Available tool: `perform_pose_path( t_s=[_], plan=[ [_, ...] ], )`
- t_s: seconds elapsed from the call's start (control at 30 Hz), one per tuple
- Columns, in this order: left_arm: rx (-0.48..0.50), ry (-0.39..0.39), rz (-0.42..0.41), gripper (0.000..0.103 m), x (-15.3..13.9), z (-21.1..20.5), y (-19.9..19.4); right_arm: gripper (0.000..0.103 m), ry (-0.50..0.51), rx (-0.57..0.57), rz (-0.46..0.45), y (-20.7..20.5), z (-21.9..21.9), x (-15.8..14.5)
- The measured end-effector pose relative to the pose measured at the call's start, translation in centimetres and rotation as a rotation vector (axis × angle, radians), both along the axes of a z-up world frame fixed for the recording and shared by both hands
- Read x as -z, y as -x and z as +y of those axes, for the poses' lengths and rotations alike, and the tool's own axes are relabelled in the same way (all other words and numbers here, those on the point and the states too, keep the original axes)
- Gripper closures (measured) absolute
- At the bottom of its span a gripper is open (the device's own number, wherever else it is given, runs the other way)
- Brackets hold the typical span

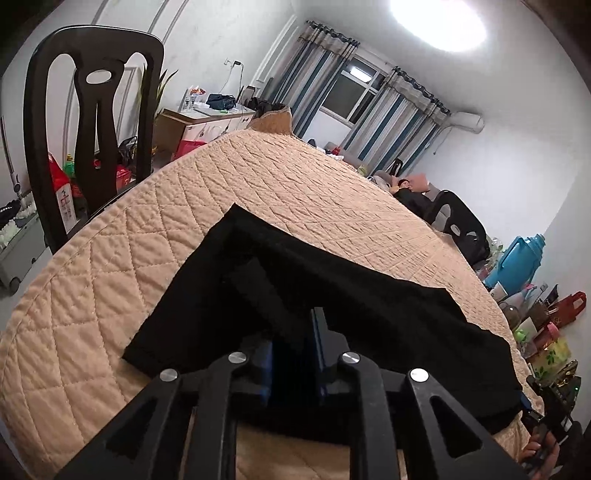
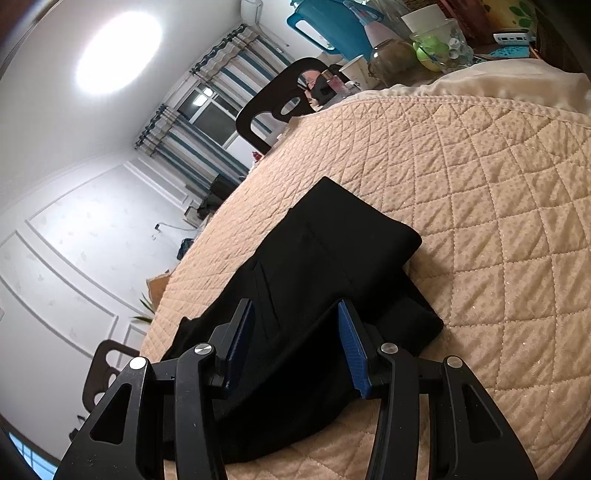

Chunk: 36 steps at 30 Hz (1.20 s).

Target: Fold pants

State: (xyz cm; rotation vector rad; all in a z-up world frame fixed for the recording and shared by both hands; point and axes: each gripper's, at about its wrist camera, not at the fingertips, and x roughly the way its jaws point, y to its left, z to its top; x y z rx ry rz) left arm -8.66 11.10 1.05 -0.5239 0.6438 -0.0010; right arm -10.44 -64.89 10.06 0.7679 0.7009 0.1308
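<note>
Black pants (image 1: 332, 295) lie folded over on the beige quilted table cover (image 1: 147, 240). My left gripper (image 1: 295, 332) is low over their near edge, jaws narrowly apart with black cloth between the blue pads; whether it grips is unclear. In the right wrist view the pants (image 2: 332, 251) lie as a folded stack on the cover (image 2: 498, 221). My right gripper (image 2: 295, 317) is open, its blue pads wide apart just above the pants.
A black chair (image 1: 92, 110) stands at the table's far left edge. Another chair (image 2: 280, 99) stands at the far side. A blue jug (image 2: 332, 26), cups and jars crowd the table's end (image 1: 535, 314).
</note>
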Motion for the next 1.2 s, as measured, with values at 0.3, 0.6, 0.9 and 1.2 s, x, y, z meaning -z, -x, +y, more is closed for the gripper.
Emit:
perform_pose_path(
  t_s=[0.3, 0.6, 0.9, 1.2],
  plan=[
    [-0.007, -0.016, -0.033, 0.098, -1.6, 0.2, -0.7, 0.102, 0.008, 0.055, 0.087, -1.1, -0.6, 0.0],
    [-0.014, -0.048, -0.169, 0.098, -5.2, 1.3, 1.5, 0.102, 0.043, 0.029, -0.091, 2.5, 0.1, -4.0],
    [-0.037, -0.004, 0.041, 0.098, 0.8, 2.5, 2.4, 0.102, 0.093, 0.024, 0.055, 3.5, -0.2, -0.2],
    [-0.252, -0.142, -0.027, 0.086, -4.1, 4.0, 3.7, 0.085, 0.315, 0.113, -0.040, 4.2, -0.5, -4.2]
  ],
)
